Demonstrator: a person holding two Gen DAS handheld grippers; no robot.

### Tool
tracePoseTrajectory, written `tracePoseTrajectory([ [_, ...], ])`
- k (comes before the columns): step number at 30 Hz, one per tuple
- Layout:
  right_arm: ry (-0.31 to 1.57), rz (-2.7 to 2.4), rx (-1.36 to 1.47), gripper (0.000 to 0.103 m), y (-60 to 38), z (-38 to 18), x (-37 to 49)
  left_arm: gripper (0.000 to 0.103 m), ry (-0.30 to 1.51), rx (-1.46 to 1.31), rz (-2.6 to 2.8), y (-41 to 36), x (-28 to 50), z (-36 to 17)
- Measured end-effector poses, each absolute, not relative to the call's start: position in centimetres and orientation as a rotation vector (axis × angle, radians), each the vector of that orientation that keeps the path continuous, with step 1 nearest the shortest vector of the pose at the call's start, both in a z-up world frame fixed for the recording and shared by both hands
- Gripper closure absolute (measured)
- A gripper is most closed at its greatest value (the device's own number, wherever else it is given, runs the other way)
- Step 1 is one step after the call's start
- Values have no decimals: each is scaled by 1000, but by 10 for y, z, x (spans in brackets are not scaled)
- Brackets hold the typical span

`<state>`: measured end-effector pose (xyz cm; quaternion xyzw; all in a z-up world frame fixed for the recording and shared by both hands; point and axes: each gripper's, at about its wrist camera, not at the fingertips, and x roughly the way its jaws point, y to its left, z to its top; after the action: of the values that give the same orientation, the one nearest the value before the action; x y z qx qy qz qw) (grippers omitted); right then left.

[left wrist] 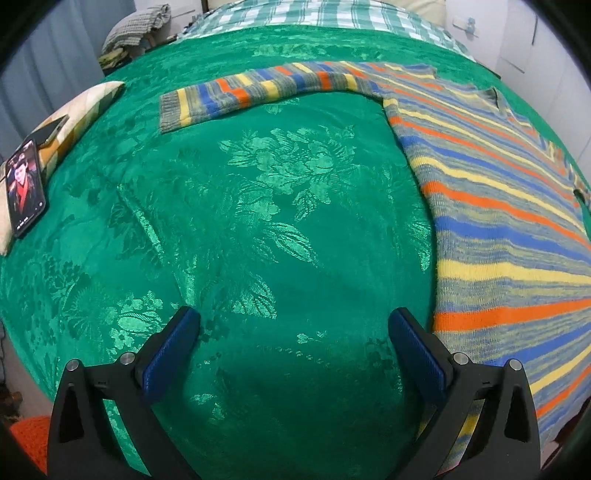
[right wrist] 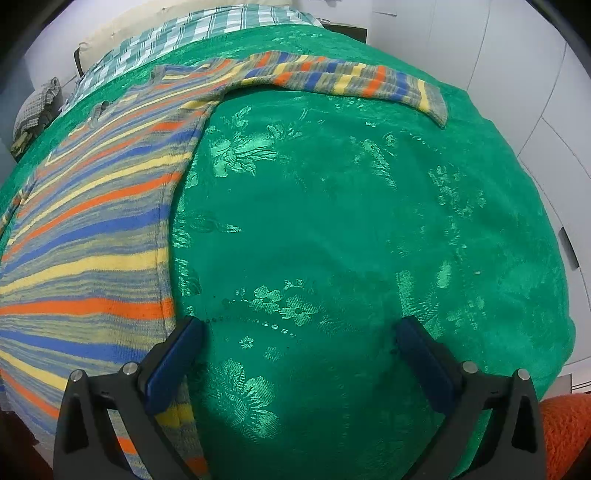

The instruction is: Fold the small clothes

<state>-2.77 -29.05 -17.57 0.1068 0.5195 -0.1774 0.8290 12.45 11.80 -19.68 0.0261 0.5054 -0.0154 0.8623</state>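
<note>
A striped knit sweater (left wrist: 498,206) in orange, blue, yellow and grey lies flat on a green floral bedspread (left wrist: 258,221). In the left wrist view its body fills the right side and one sleeve (left wrist: 258,90) stretches left. In the right wrist view the sweater body (right wrist: 92,240) is at the left and the other sleeve (right wrist: 351,81) stretches right. My left gripper (left wrist: 293,323) is open and empty above bare bedspread, just left of the sweater's side edge. My right gripper (right wrist: 299,332) is open and empty above the bedspread (right wrist: 351,240), just right of the sweater's side edge.
A phone (left wrist: 24,188) with a lit screen lies on a pillow (left wrist: 74,114) at the bed's left edge. A checked sheet (left wrist: 314,14) covers the far end. A grey cloth pile (left wrist: 136,26) sits beyond. White cabinets (right wrist: 535,74) stand to the right.
</note>
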Motion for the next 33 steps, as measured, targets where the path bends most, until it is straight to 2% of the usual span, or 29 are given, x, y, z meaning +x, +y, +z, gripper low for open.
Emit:
tracePoseTrajectory([
  [33,1080,-381,213,0,-291,-174,-29,0,992,-69,8,136,121,-185],
])
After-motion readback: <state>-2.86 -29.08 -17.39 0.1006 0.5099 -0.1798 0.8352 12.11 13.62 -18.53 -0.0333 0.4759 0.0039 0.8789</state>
